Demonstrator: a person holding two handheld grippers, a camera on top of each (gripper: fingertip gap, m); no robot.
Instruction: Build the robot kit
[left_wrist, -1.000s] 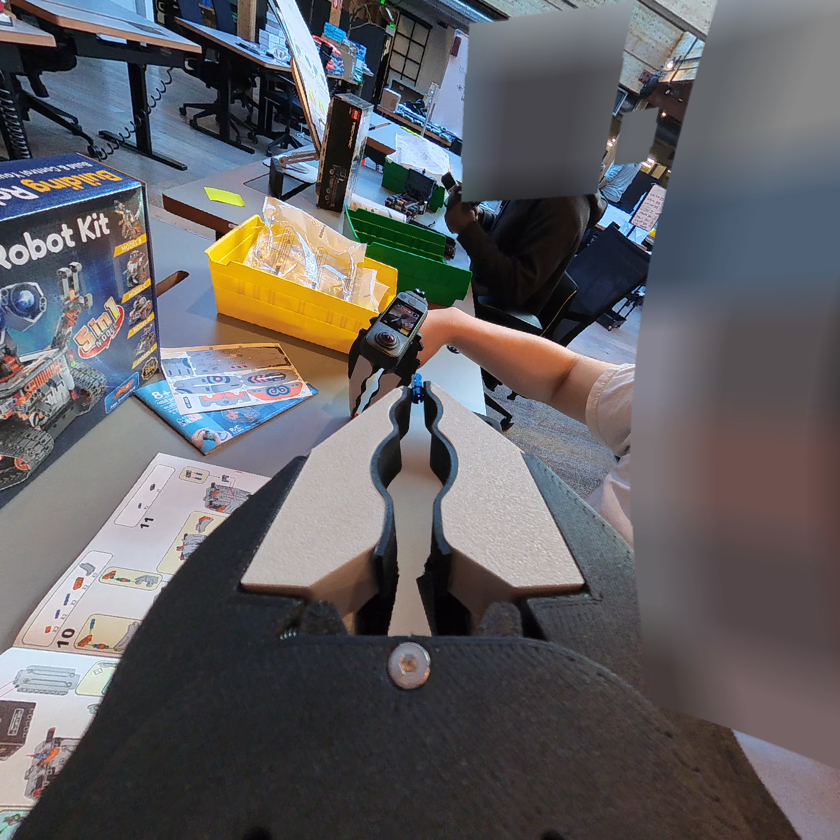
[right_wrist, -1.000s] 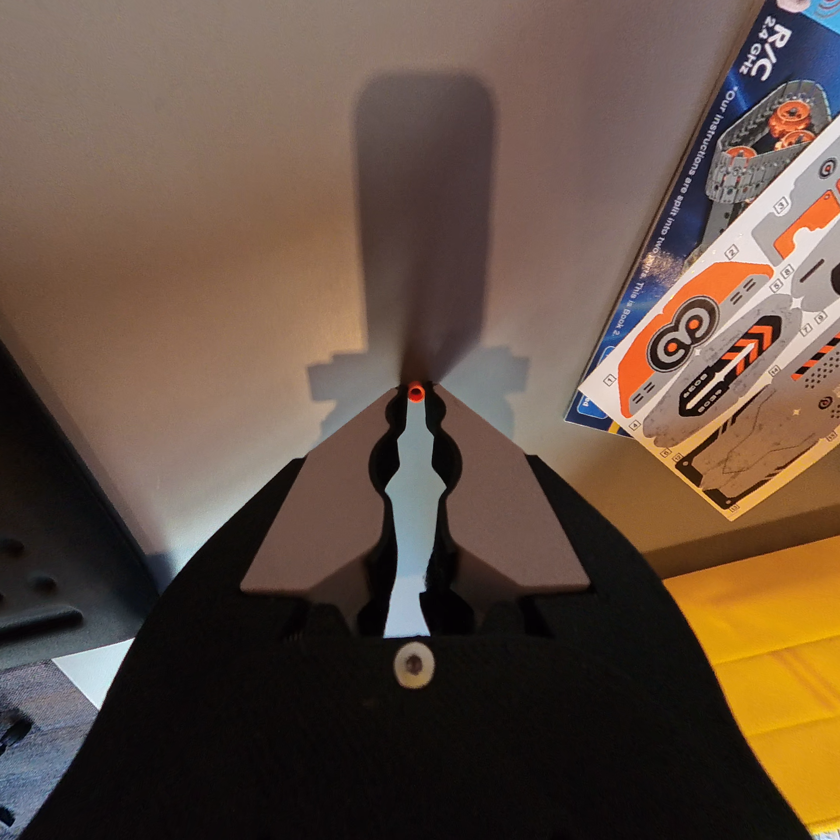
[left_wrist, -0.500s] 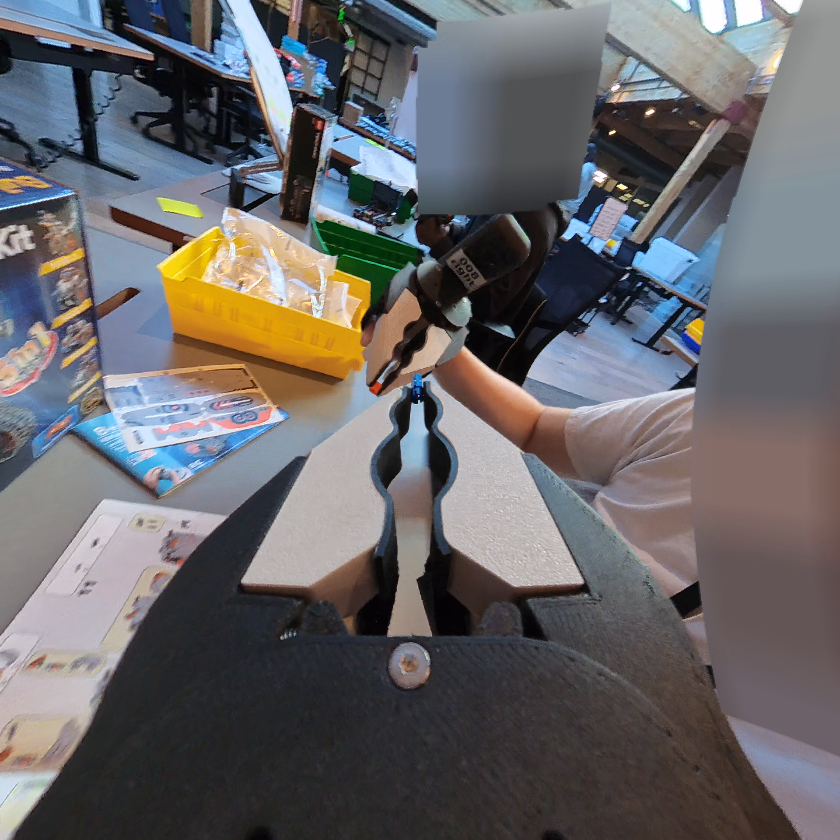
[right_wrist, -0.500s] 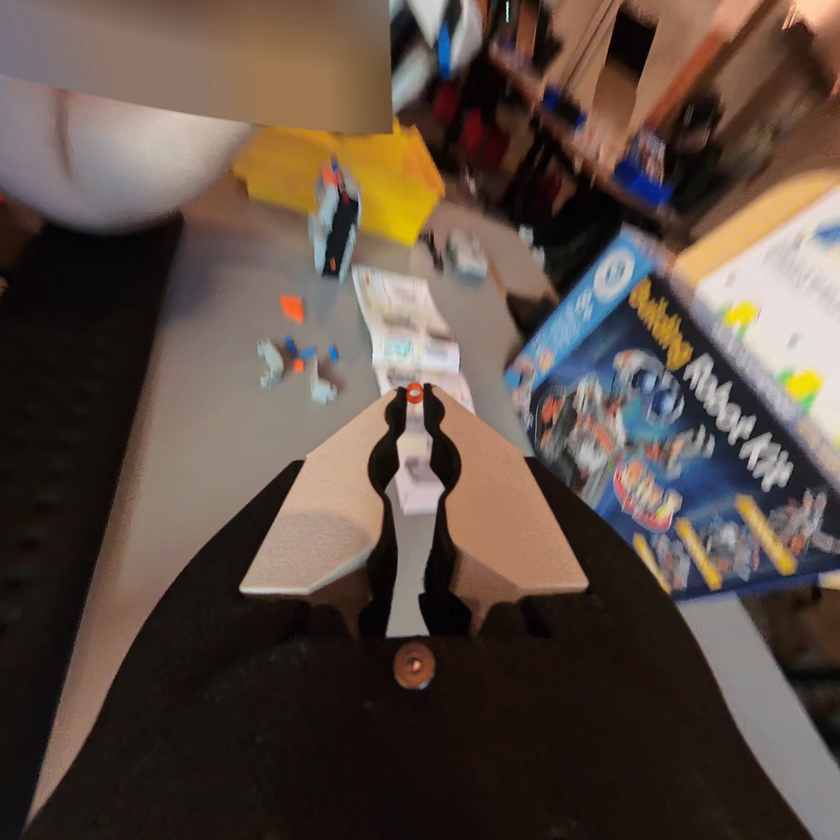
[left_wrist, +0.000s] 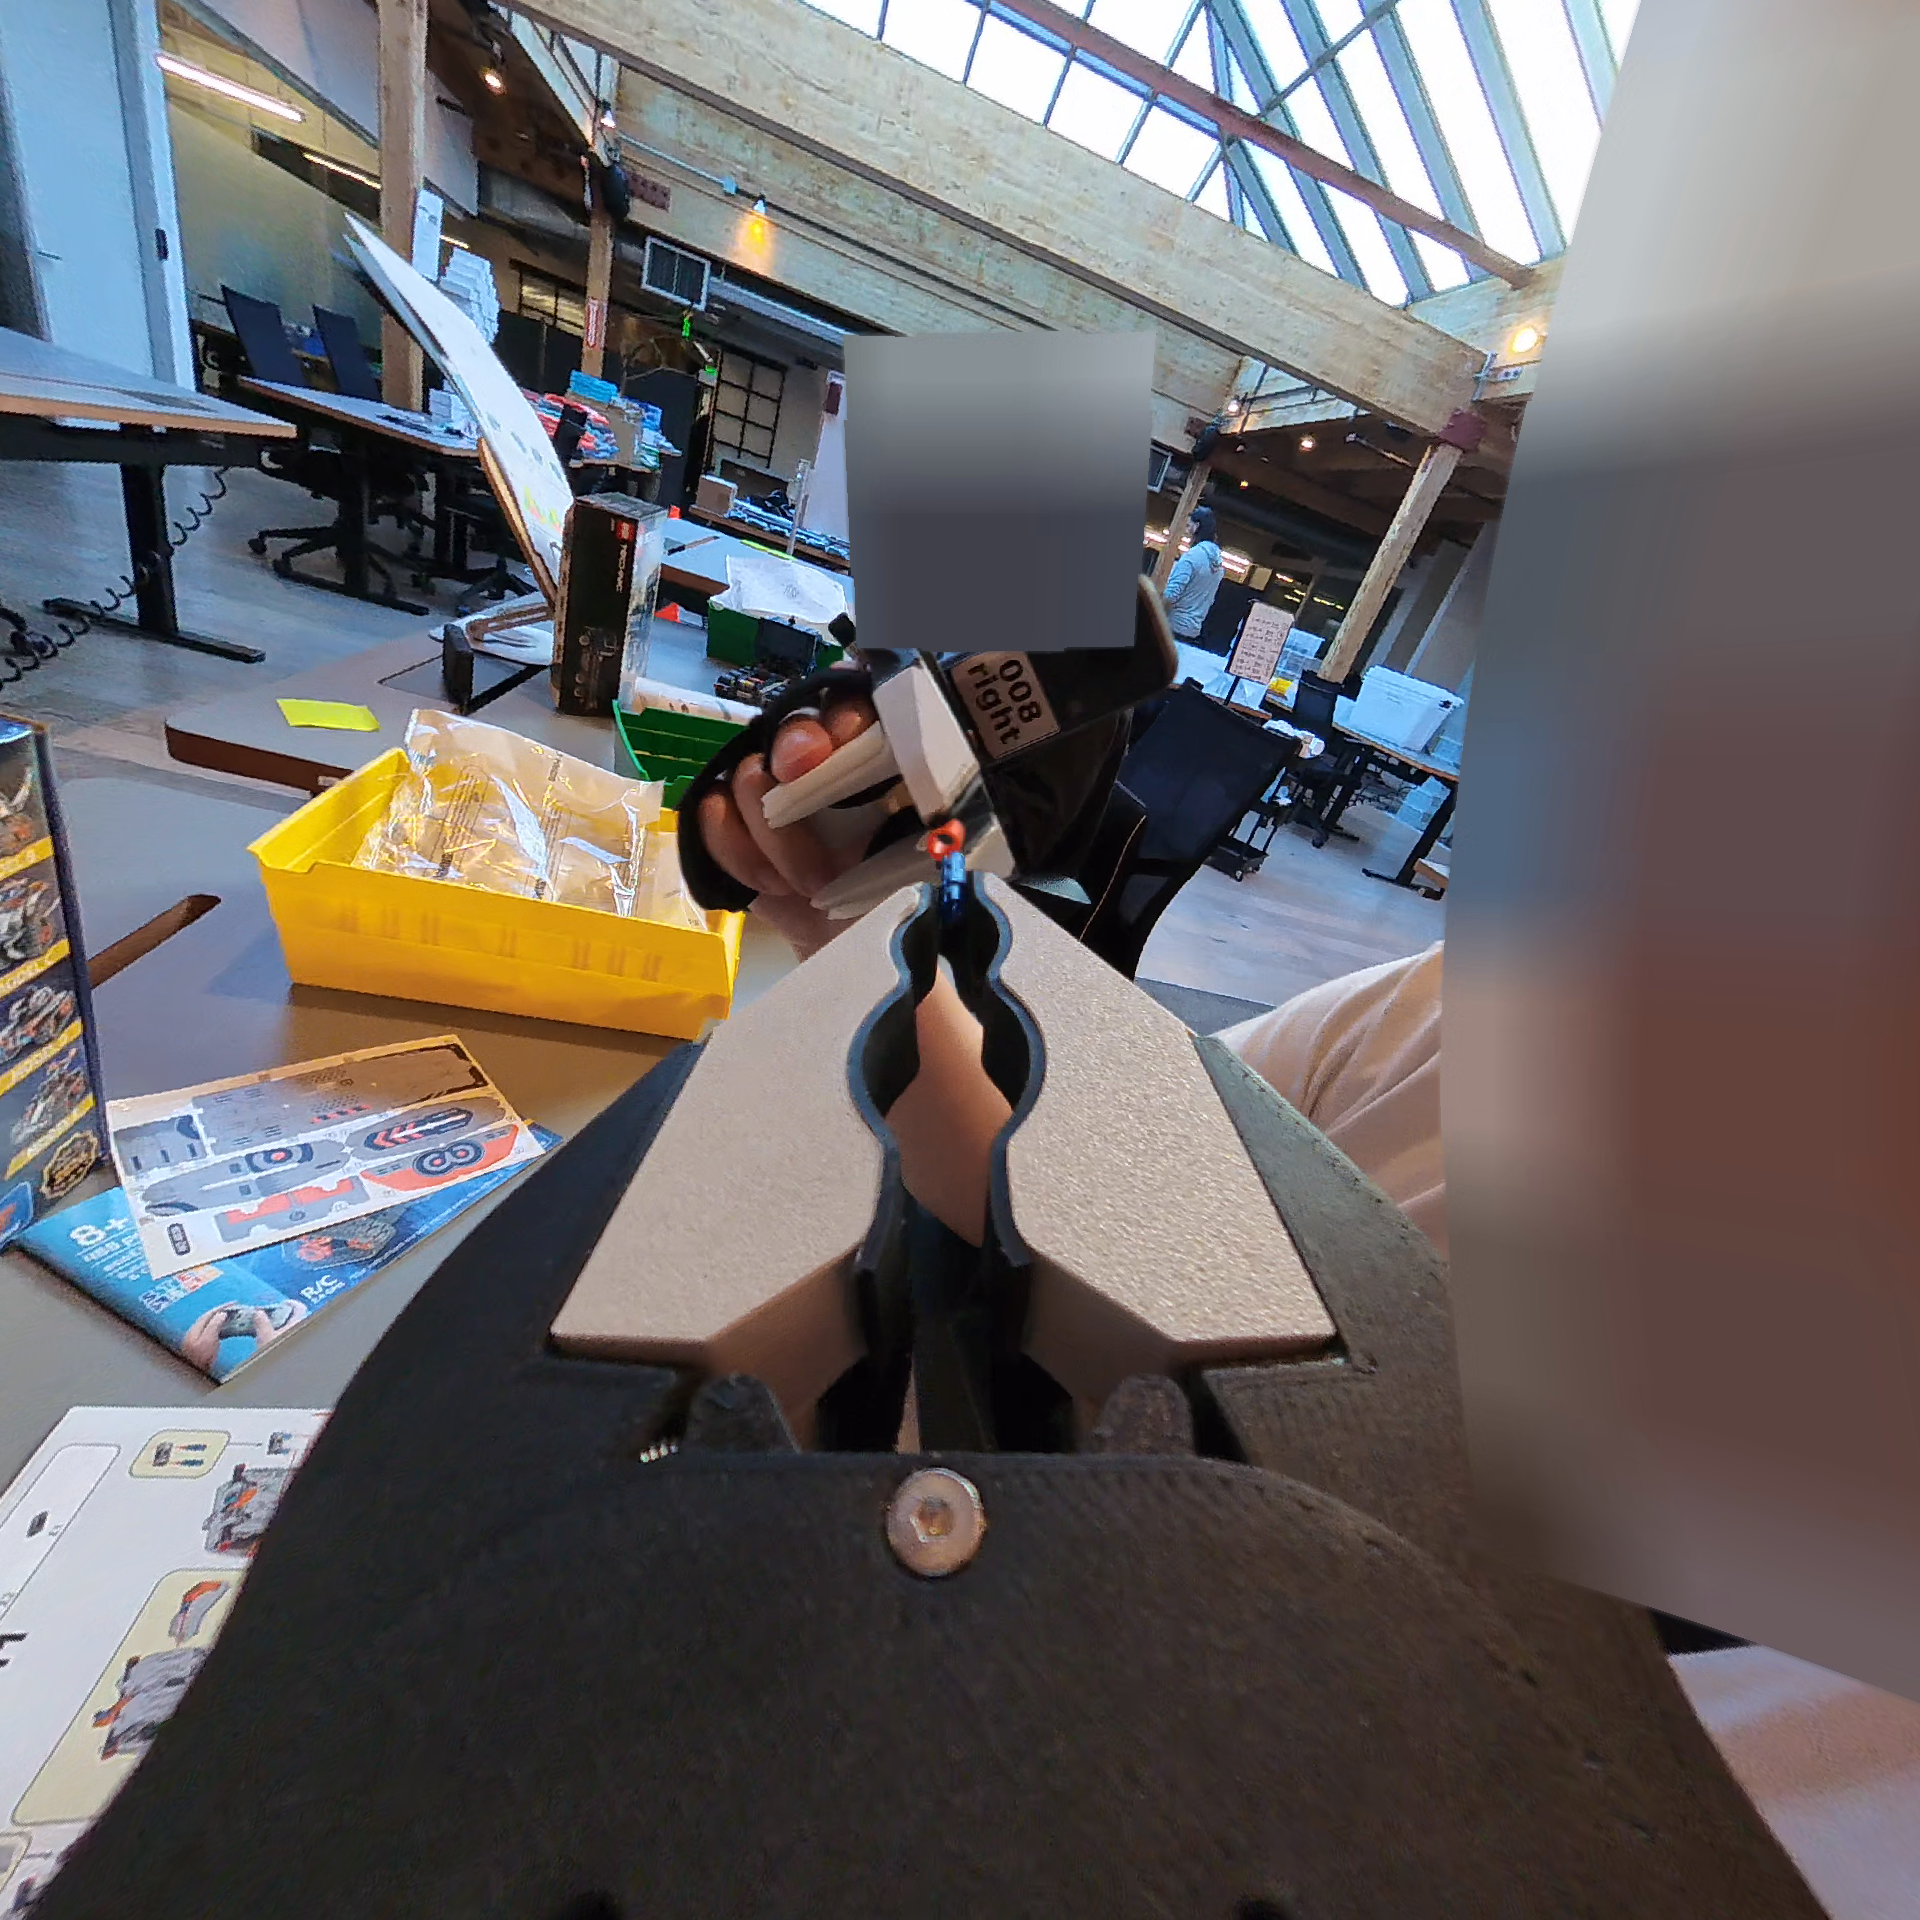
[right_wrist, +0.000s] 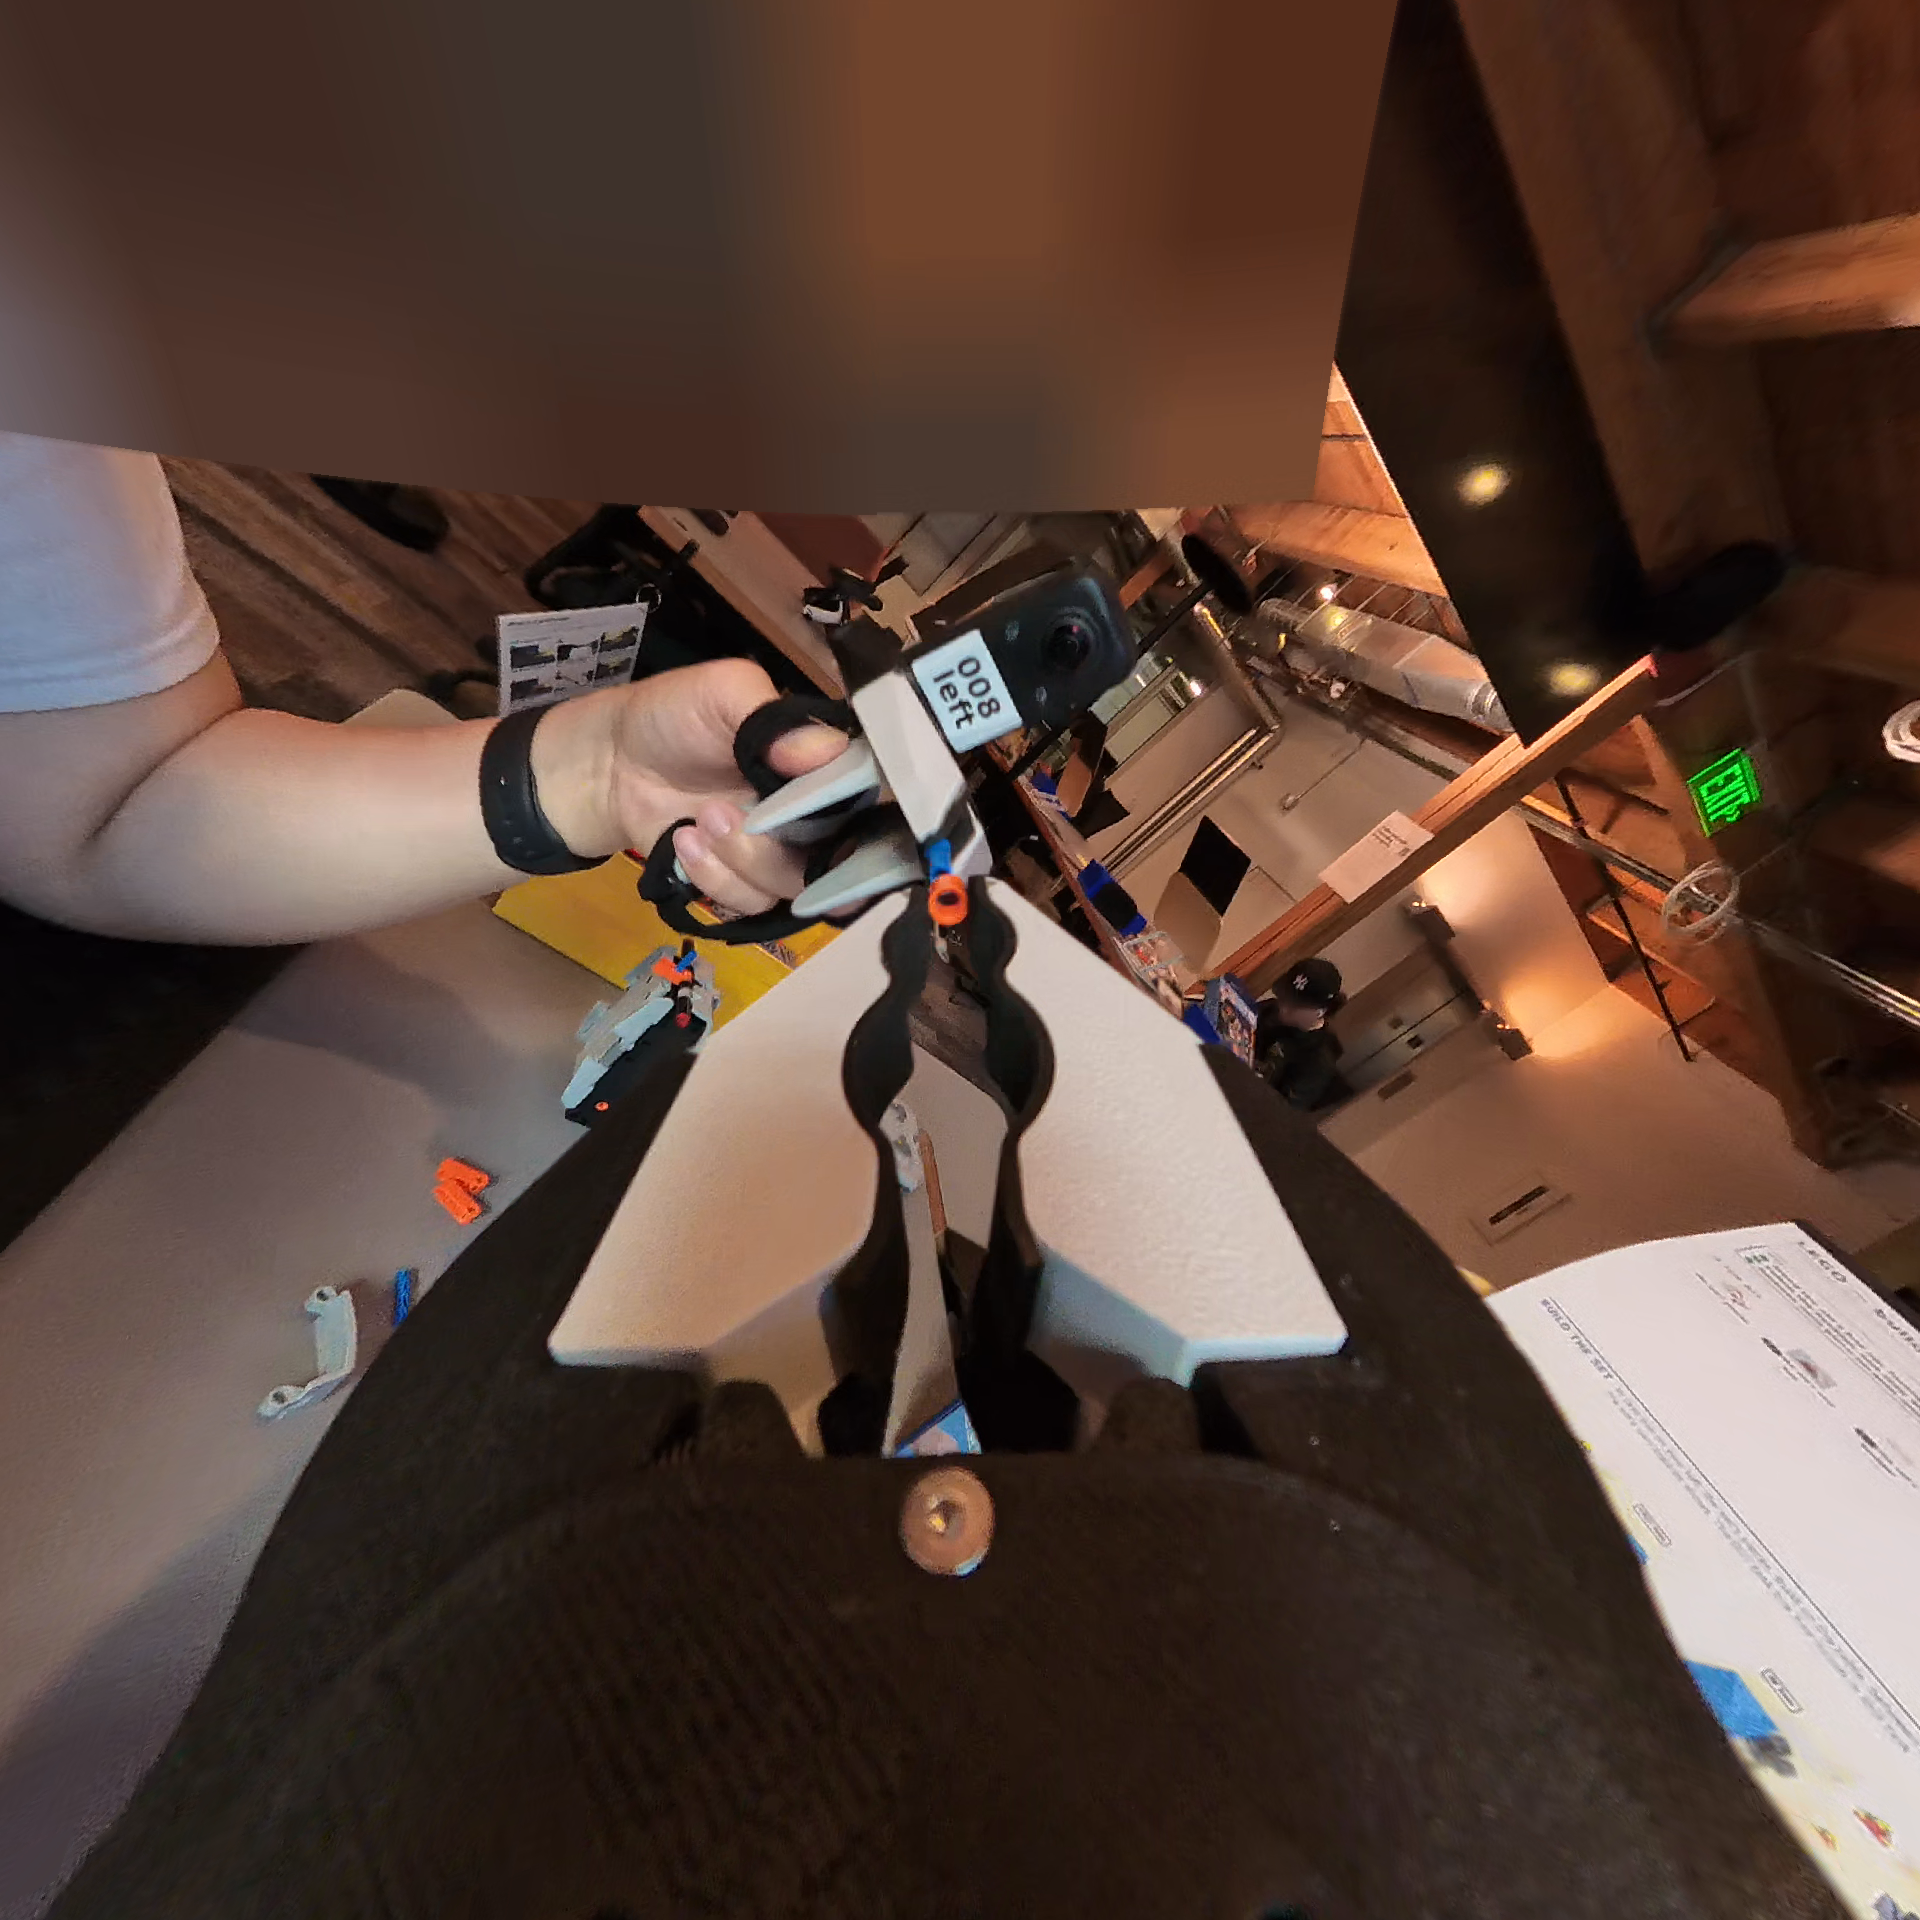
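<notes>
Left wrist view: bright daylight from skylights (left_wrist: 1299, 114) upper right, panes blown out; sharp focus; wide-angle bending of beams toward edges; smoothed patches centre and right. Right wrist view: dimmer, warm orange cast; ceiling lamps (right_wrist: 1484, 481) glaring upper right; slight softness; edges curved.

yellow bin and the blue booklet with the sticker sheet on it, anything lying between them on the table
In the left wrist view, the grey table is bare between the yellow bin and the blue booklet with its sticker sheet.
</notes>
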